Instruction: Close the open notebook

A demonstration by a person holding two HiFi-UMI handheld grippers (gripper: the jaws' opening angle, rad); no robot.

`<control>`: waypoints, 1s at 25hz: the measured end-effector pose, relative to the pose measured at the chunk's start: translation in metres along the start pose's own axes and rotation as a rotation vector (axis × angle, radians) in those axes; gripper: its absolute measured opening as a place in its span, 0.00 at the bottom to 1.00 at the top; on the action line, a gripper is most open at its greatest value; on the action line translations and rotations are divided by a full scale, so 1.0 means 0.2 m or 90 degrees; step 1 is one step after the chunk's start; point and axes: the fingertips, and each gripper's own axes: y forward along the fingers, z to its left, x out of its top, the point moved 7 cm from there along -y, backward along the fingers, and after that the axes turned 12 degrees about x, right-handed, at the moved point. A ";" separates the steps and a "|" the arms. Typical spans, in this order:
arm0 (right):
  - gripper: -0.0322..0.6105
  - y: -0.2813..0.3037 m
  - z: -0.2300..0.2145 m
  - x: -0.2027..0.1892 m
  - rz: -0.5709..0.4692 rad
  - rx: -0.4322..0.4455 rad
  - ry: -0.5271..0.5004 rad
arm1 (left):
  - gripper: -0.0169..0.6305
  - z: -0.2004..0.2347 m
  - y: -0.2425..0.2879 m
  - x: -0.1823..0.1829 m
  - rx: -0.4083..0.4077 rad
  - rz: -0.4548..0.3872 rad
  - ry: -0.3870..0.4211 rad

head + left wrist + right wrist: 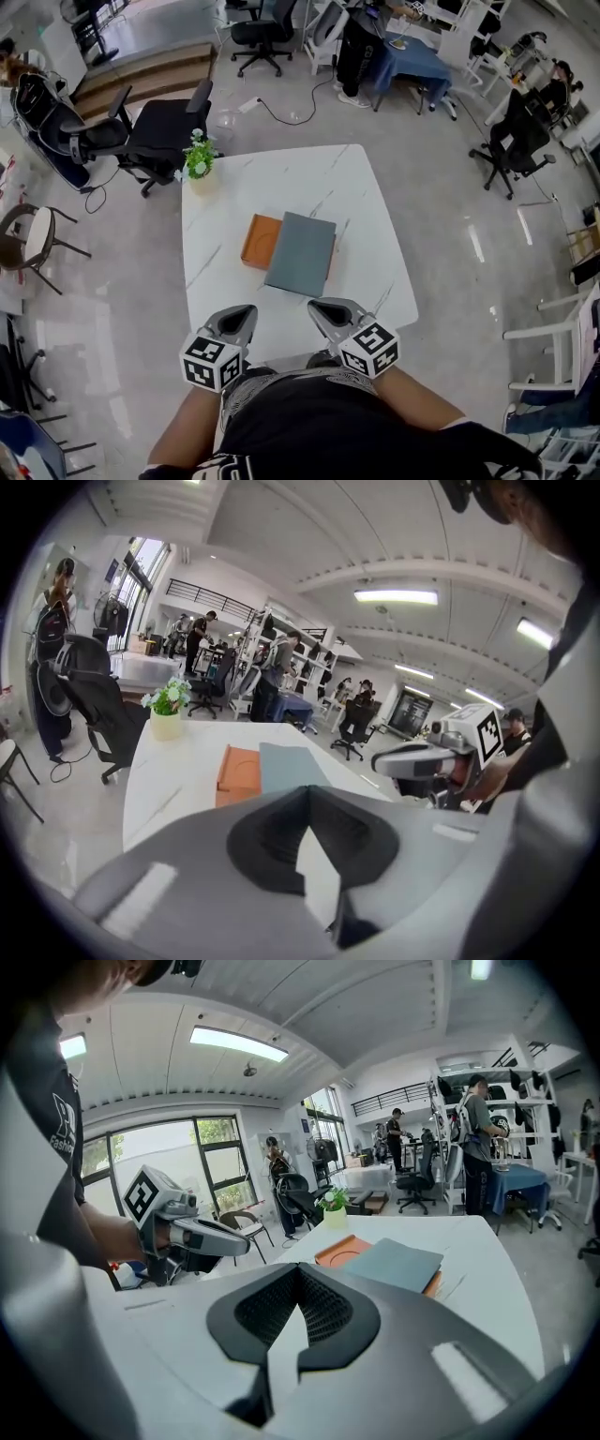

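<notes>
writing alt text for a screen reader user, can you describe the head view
A grey notebook lies flat on an orange item at the middle of a white marble table. The left gripper and right gripper hover at the near edge, jaws together, empty; a potted plant stands at the far left corner.

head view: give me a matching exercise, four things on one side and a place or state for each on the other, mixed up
1. plant
2. notebook
3. tray
4. left hand-held gripper

a. partly under the notebook, showing at its left
b. far left corner of the table
c. shut on nothing, at the table's near edge
d. closed, lying on the tray

Pairs: 1-b, 2-d, 3-a, 4-c
</notes>
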 end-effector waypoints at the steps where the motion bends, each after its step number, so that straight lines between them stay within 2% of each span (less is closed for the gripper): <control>1: 0.05 0.01 0.00 0.00 0.002 -0.003 0.000 | 0.12 -0.01 0.00 -0.01 -0.004 0.002 0.000; 9: 0.05 0.03 -0.03 0.00 -0.007 -0.032 0.008 | 0.11 -0.03 -0.01 0.02 -0.011 -0.004 0.002; 25: 0.05 0.00 -0.05 0.03 -0.024 -0.046 0.015 | 0.12 -0.05 -0.01 0.11 -0.025 -0.021 0.018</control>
